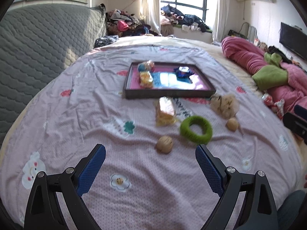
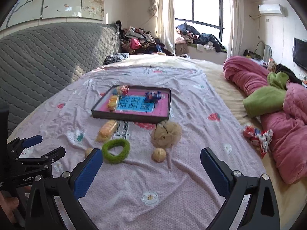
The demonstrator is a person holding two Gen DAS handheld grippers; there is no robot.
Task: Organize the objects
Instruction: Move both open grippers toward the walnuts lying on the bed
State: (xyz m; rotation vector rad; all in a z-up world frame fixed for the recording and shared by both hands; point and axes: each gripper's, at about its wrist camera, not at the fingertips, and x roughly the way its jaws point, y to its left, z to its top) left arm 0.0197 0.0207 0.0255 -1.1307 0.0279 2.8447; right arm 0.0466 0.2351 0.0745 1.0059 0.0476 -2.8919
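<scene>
Fingers on both my tools stand wide apart and hold nothing. My left gripper (image 1: pixel 150 153) hangs low over the bedsheet (image 1: pixel 76 115), and the nearest loose thing is a walnut (image 1: pixel 164 144) lying just ahead, a little toward my right finger and still apart from both pads. Just beyond it, further right, sits the green ring (image 1: pixel 196 130), lying flat with its hole up. My right gripper (image 2: pixel 151 158) also hovers over the sheet; a second walnut (image 2: pixel 159 154) lies almost straight ahead between its open fingers, with the beige mesh puff (image 2: pixel 166 134) close behind it.

I judge the left tool is better placed for the near walnut and the right for the other; both are round, so there is no long axis to line up with. The wrapped yellow snack (image 1: pixel 165 112) does have one: it runs away from me toward the tray (image 1: pixel 170 94), so closing across its narrow width would suit it.

That dark-rimmed tray lies beyond all the loose pieces, and already holds a yellow packet (image 1: pixel 146 79), a blue wrapped item (image 1: pixel 183 72) and another bundle at the far left corner. Its right half looks free. Open sheet surrounds the walnuts on my side, so approach is unobstructed; the tray's raised near edge is what I would have to clear, and the ring crowds the left walnut's far right.
</scene>
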